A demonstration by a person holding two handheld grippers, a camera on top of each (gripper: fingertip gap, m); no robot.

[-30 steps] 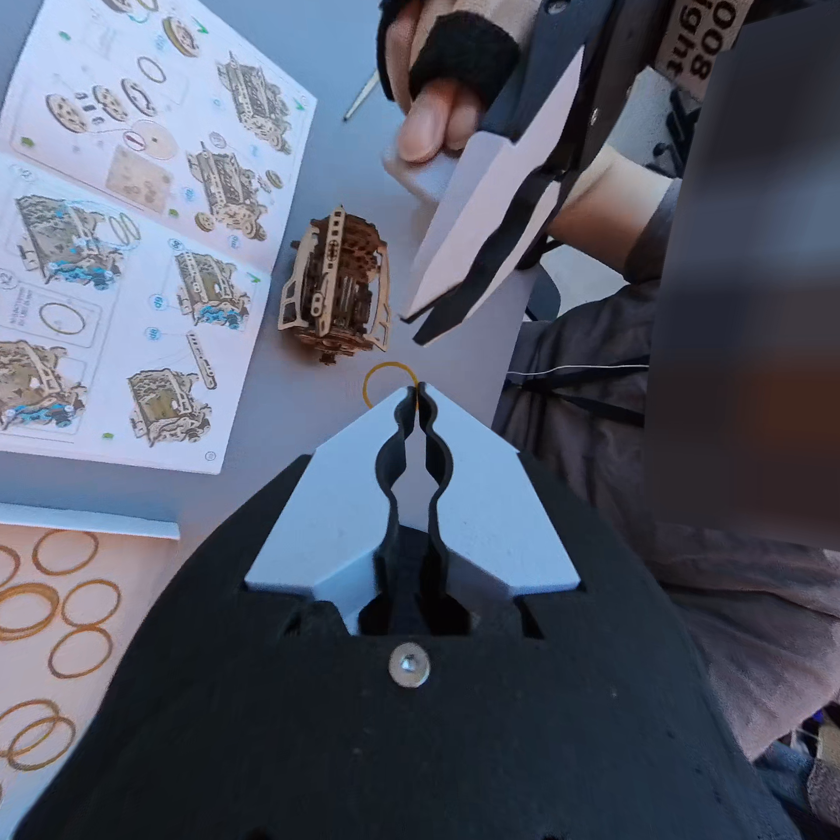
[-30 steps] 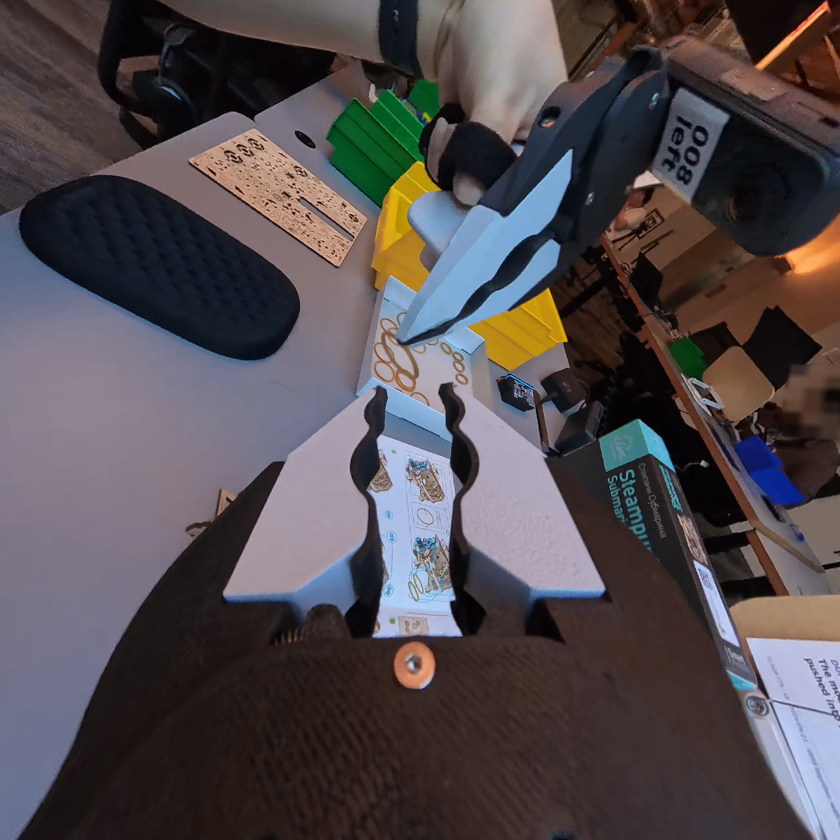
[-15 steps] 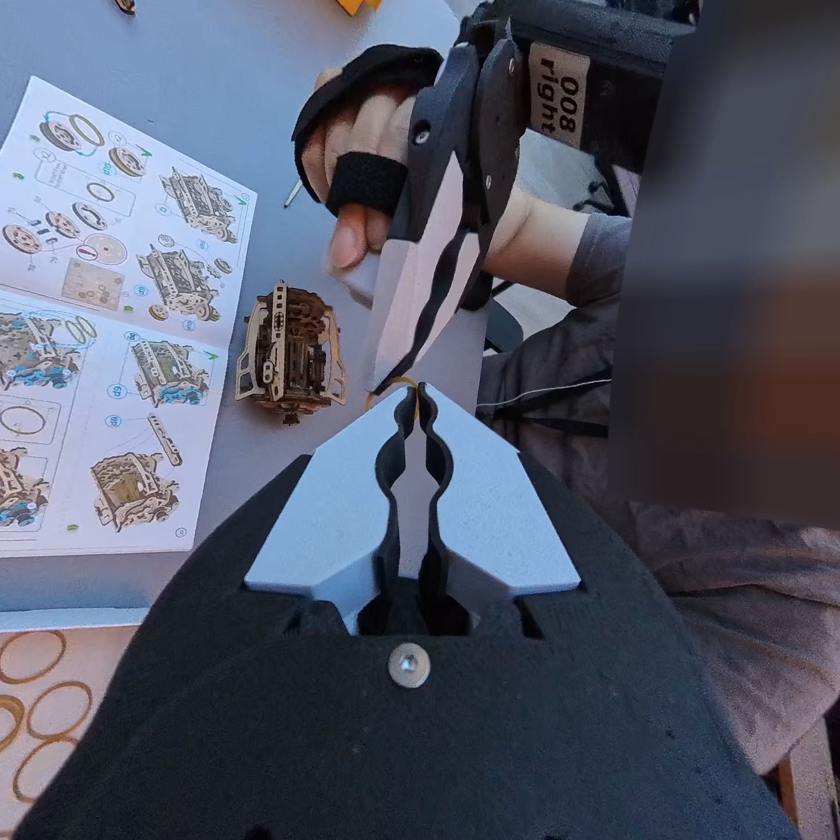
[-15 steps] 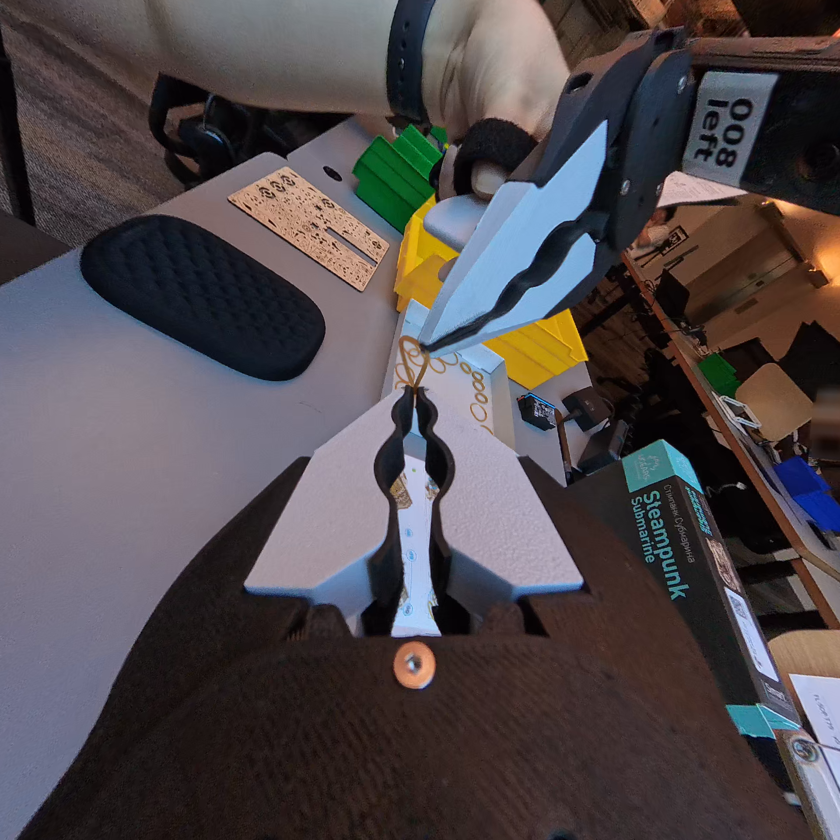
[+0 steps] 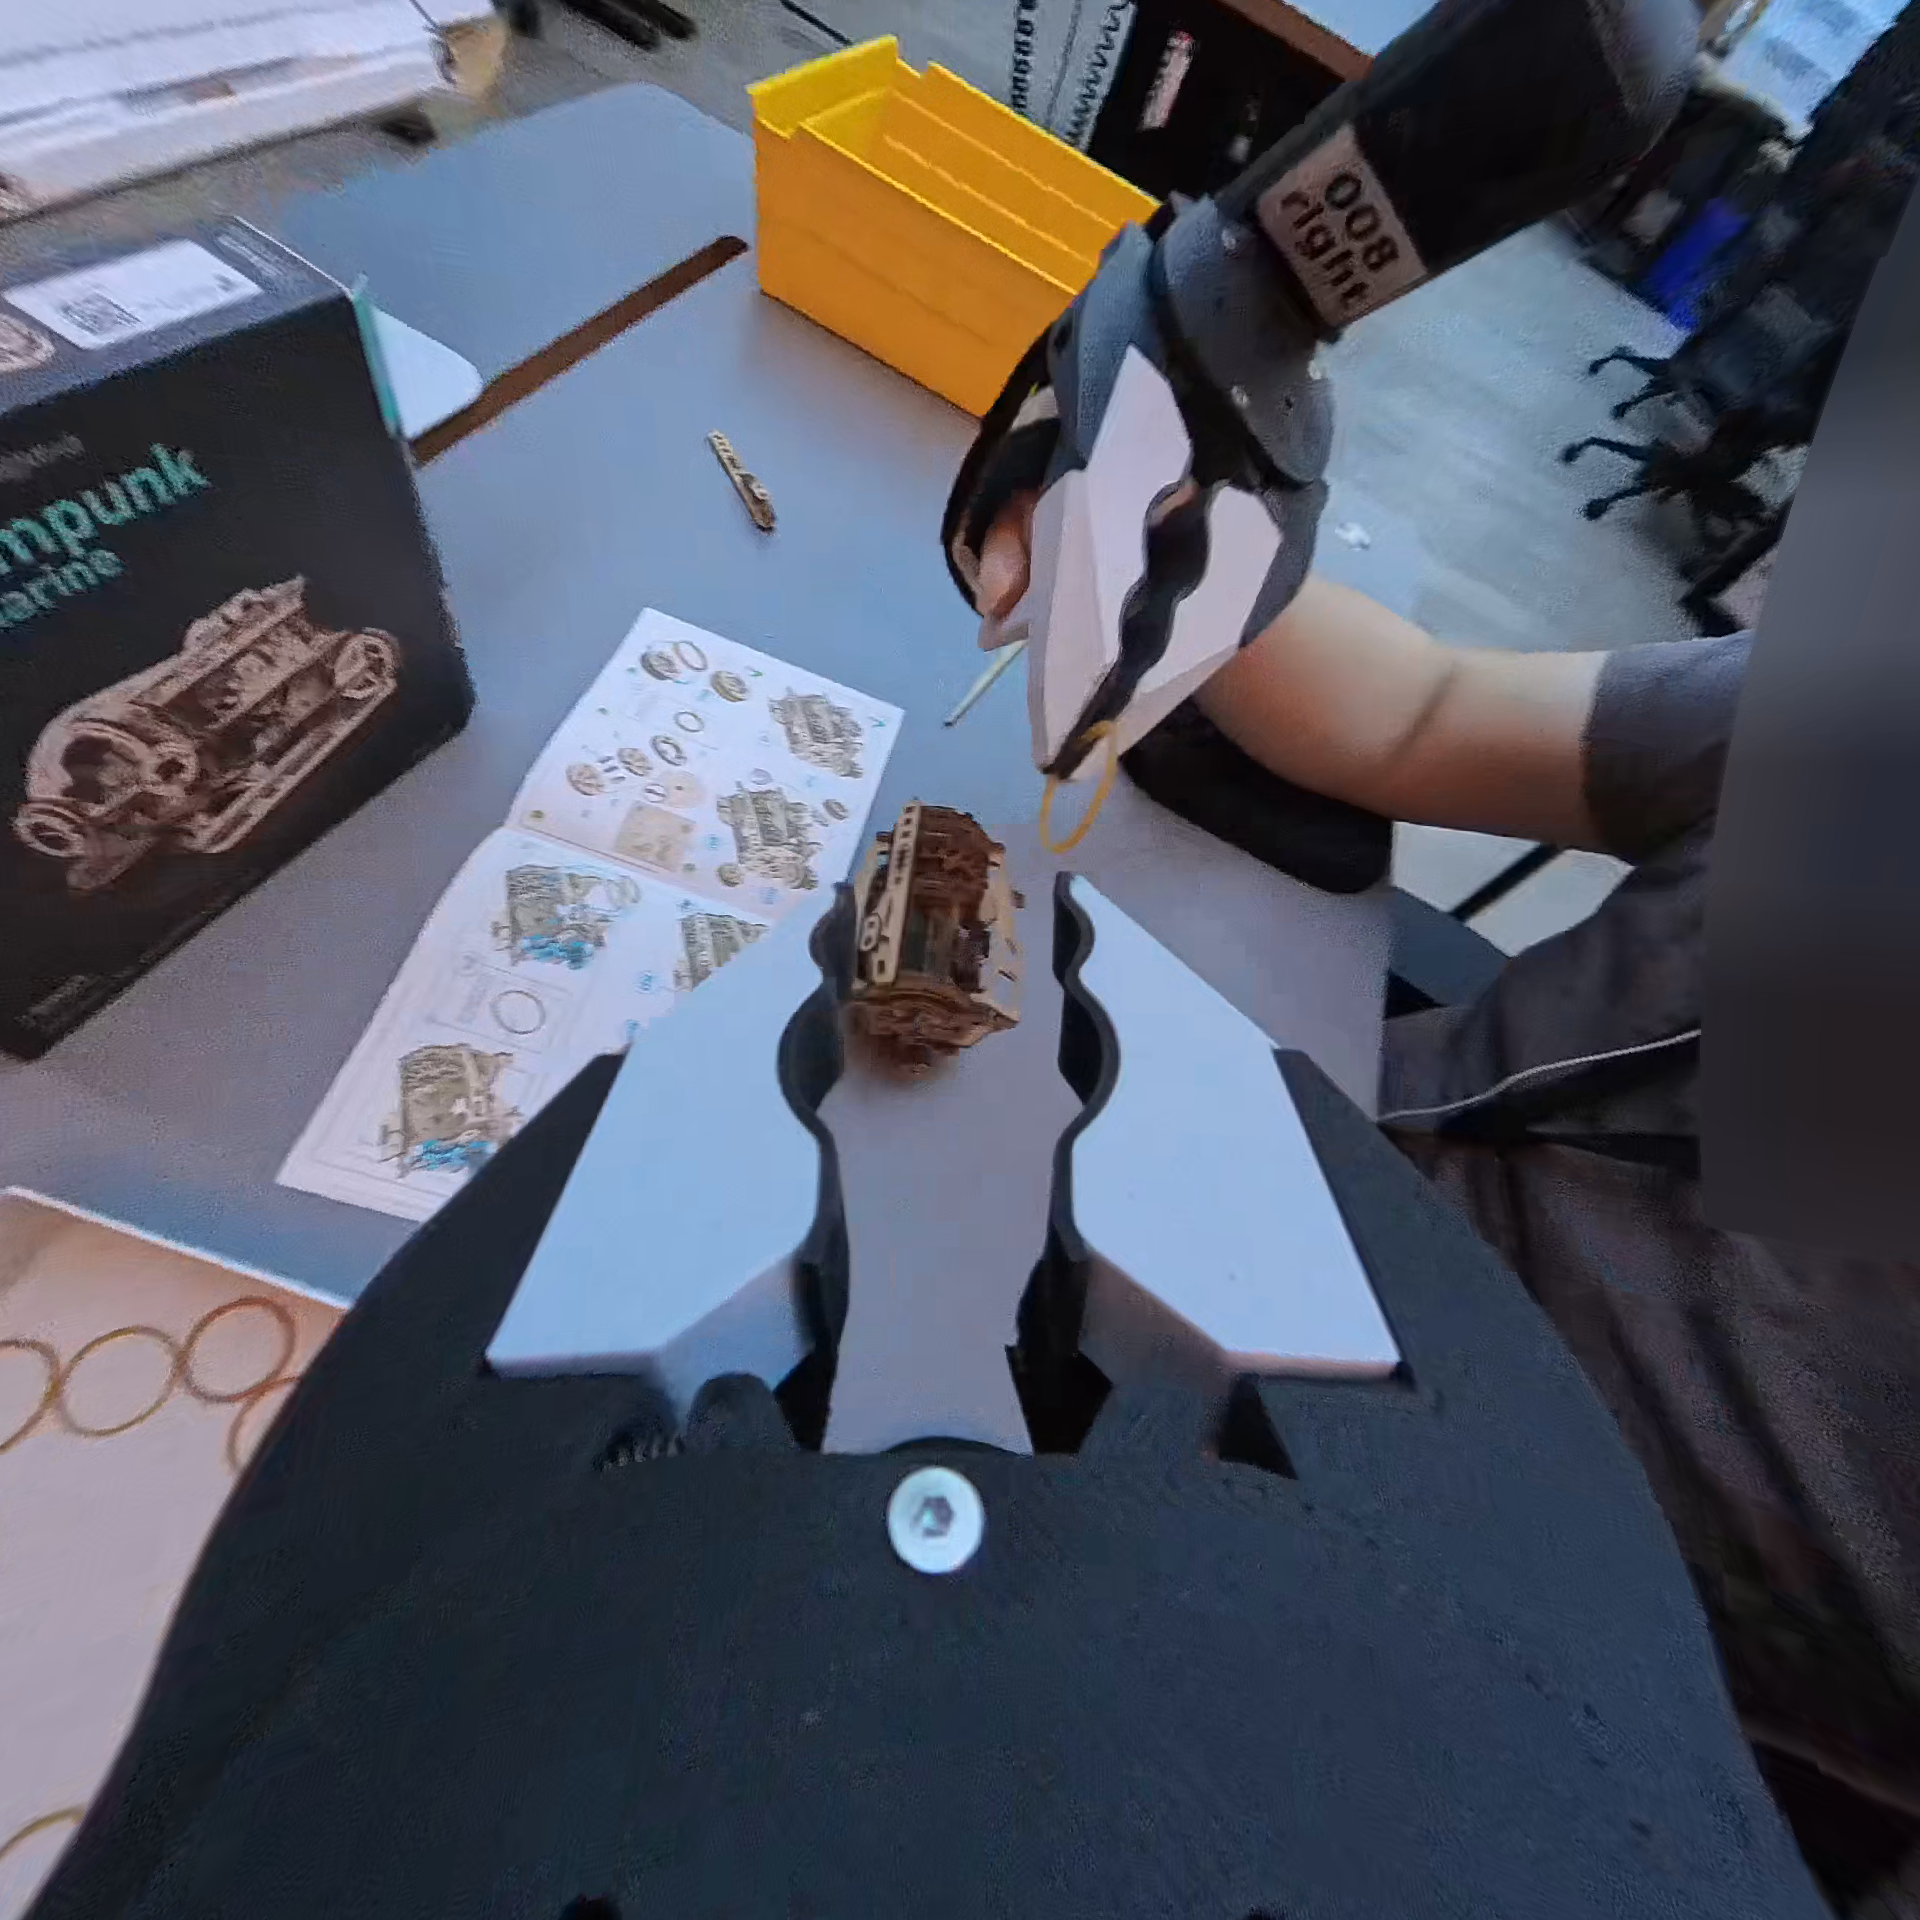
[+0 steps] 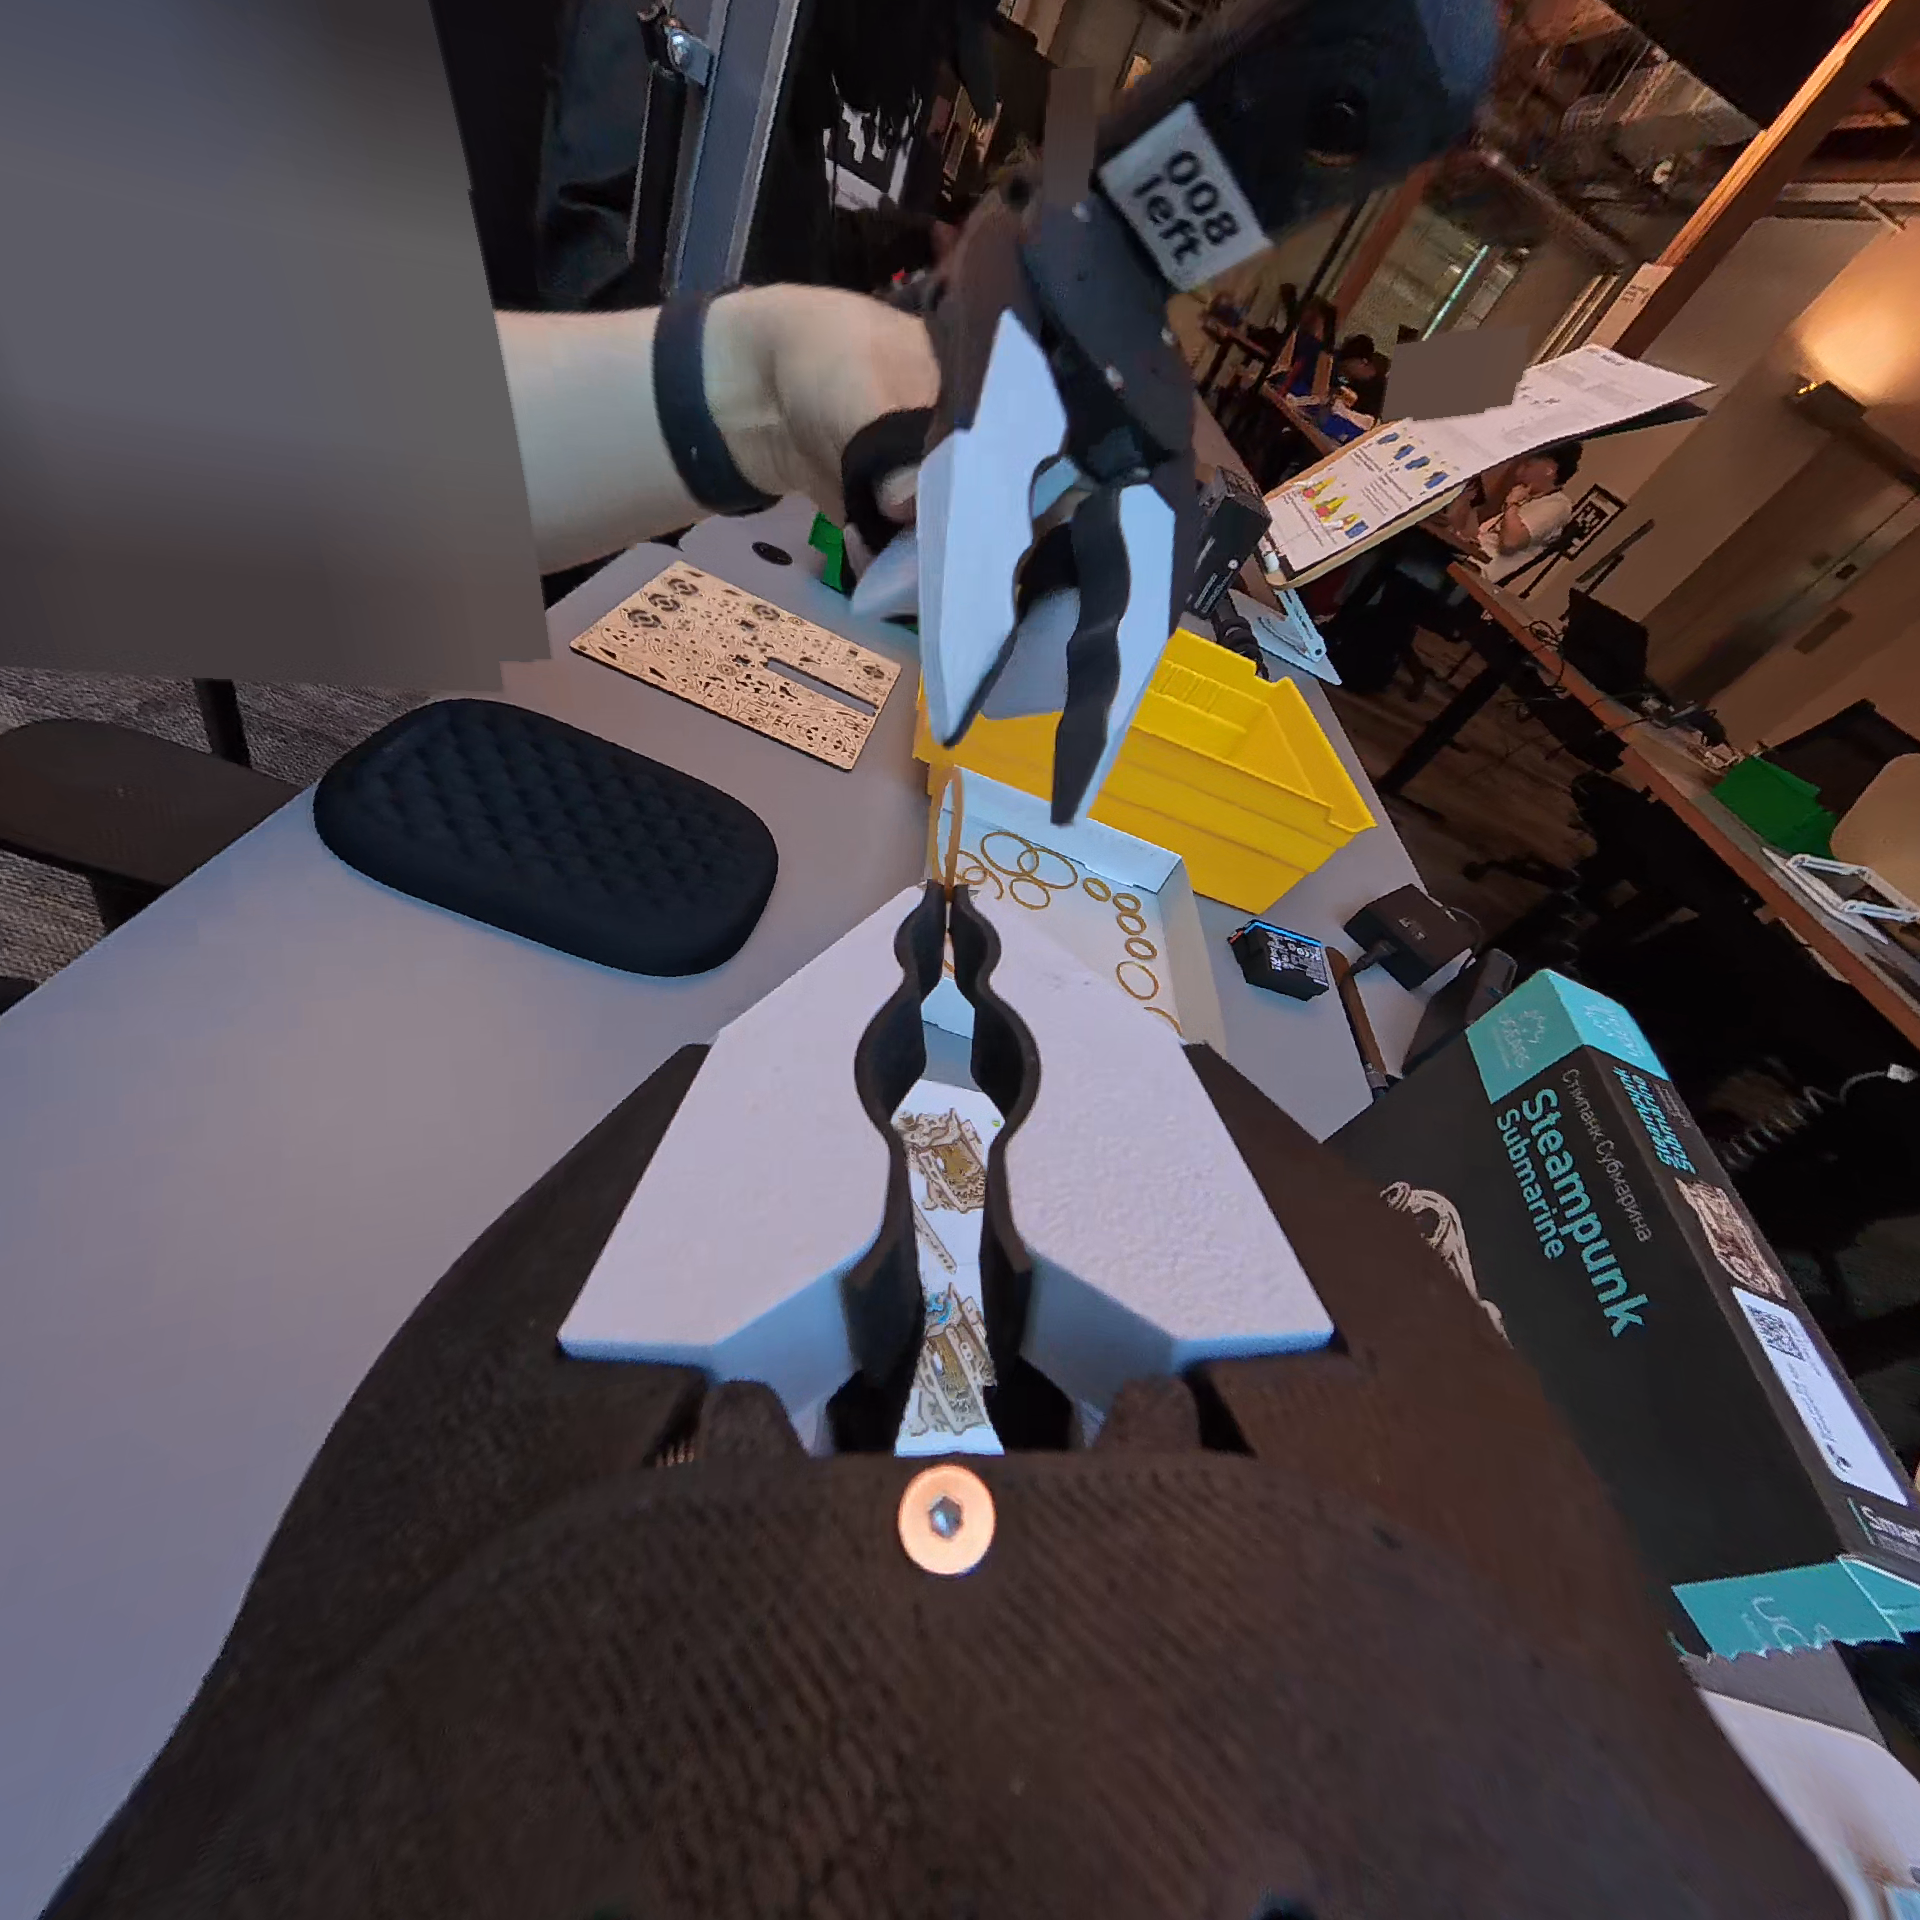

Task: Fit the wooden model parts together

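Note:
My left gripper (image 5: 951,914) is open and empty; it hovers above the small wooden model (image 5: 930,935), which stands on the grey table (image 5: 582,520), and also shows in the right wrist view (image 6: 1013,769). My right gripper (image 6: 948,902) is shut on a yellow rubber band (image 6: 951,831), which hangs from its tips. In the left wrist view the right gripper (image 5: 1070,764) holds the rubber band (image 5: 1081,795) just up and right of the model.
An instruction sheet (image 5: 623,894) lies left of the model, a dark product box (image 5: 197,623) farther left. A white tray (image 6: 1174,873) holds several rubber bands. A yellow bin (image 5: 935,229), a wooden parts sheet (image 6: 738,655), a black pad (image 6: 551,831) and a loose wooden stick (image 5: 743,494) are on the table. Some 4 centimeters of space lies between my two pairs of fingers.
My left gripper held the rubber band, my right gripper closed on it, then the left opened and let go. The band now hangs from the right gripper alone. Both grippers shifted.

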